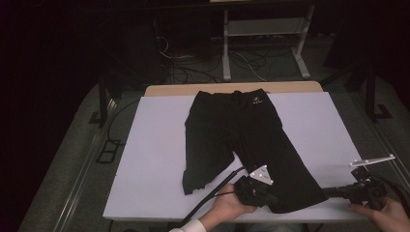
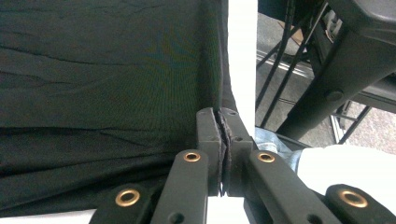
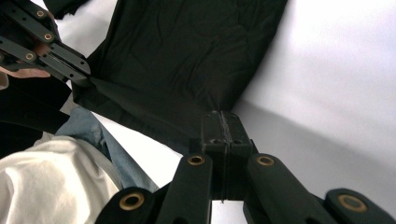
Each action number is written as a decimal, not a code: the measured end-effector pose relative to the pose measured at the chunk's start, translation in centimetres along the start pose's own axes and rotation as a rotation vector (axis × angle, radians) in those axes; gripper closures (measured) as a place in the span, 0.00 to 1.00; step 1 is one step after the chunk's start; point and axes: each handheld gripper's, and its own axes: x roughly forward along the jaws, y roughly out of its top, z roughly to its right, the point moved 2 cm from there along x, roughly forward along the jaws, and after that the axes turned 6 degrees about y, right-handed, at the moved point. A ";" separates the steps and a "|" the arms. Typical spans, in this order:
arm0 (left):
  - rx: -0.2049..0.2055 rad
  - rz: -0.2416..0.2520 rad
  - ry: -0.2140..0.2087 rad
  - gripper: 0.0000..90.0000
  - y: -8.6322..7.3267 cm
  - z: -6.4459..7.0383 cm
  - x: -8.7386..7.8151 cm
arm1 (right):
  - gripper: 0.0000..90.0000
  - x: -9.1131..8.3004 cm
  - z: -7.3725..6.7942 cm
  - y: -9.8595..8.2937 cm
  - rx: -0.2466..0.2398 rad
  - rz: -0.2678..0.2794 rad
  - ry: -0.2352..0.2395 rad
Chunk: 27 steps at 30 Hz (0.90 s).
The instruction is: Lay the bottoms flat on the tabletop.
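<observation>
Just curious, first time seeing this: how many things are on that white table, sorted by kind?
Black shorts: 1
Hand-held claws: 2, the left claw and the right claw, both at the hem
Total: 3

Dim room, grey floor point(image 1: 72, 145) either side of a white-topped table point(image 1: 154, 159) with a wooden far edge point(image 1: 232, 88); beyond it a pale metal rack frame point(image 1: 263, 43) over tangled cables point(image 1: 193, 67); dark stand legs point(image 1: 370, 96) at right.
</observation>
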 end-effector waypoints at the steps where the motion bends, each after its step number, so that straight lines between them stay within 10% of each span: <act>1: -0.001 -0.001 -0.003 0.98 0.0 0.1 0.0 | 0.98 0.0 0.0 -0.1 0.003 -0.005 0.003; 19: -0.001 -0.028 -0.035 0.96 -0.8 0.5 0.1 | 0.98 0.5 -0.7 -1.2 0.002 -0.081 0.010; 27: -0.016 0.022 -0.018 0.56 -0.8 0.6 -0.9 | 0.76 0.5 -1.5 -0.6 -0.051 -0.008 -0.027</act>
